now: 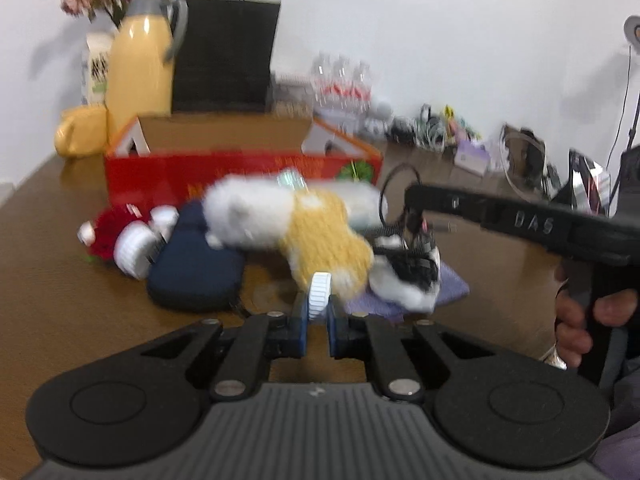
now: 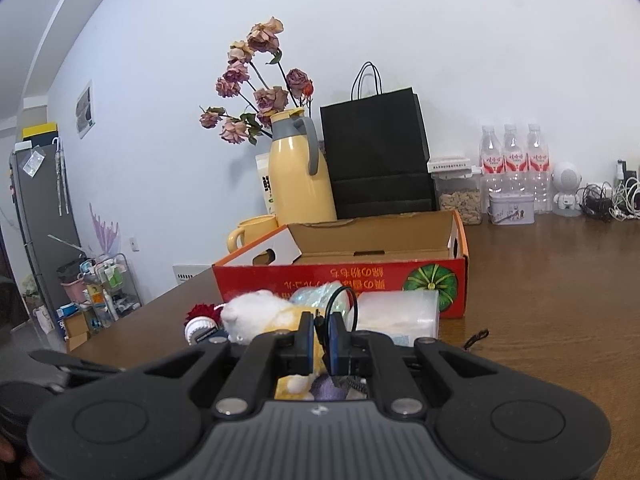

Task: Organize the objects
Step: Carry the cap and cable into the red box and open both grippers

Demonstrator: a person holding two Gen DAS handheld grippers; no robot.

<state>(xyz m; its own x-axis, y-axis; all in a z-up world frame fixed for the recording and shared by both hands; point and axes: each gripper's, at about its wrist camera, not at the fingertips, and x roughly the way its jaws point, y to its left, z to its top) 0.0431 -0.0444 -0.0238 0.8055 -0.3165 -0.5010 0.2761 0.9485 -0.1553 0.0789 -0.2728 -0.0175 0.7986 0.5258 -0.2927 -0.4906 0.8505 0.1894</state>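
Note:
A white and yellow plush toy (image 1: 280, 224) (image 2: 260, 316) lies in a pile in front of an open red cardboard box (image 1: 240, 176) (image 2: 340, 276). My left gripper (image 1: 318, 306) is shut on a small white ribbed disc (image 1: 321, 286) at the pile's near edge. My right gripper (image 2: 320, 330) (image 1: 416, 222), held by a hand at the right, is shut on a black cord loop (image 2: 342, 300) (image 1: 400, 184) above a black-and-white item (image 1: 408, 276) on purple cloth (image 1: 454, 284). The left wrist view is blurred.
The pile also holds a navy pouch (image 1: 196, 268), a white ribbed jar (image 1: 132, 248), a red flower (image 1: 106, 236) and a clear plastic roll (image 2: 396, 312). Behind the box stand a yellow thermos (image 2: 298, 176), a black paper bag (image 2: 376, 156), bottles (image 2: 512, 160) and cables (image 2: 604, 200).

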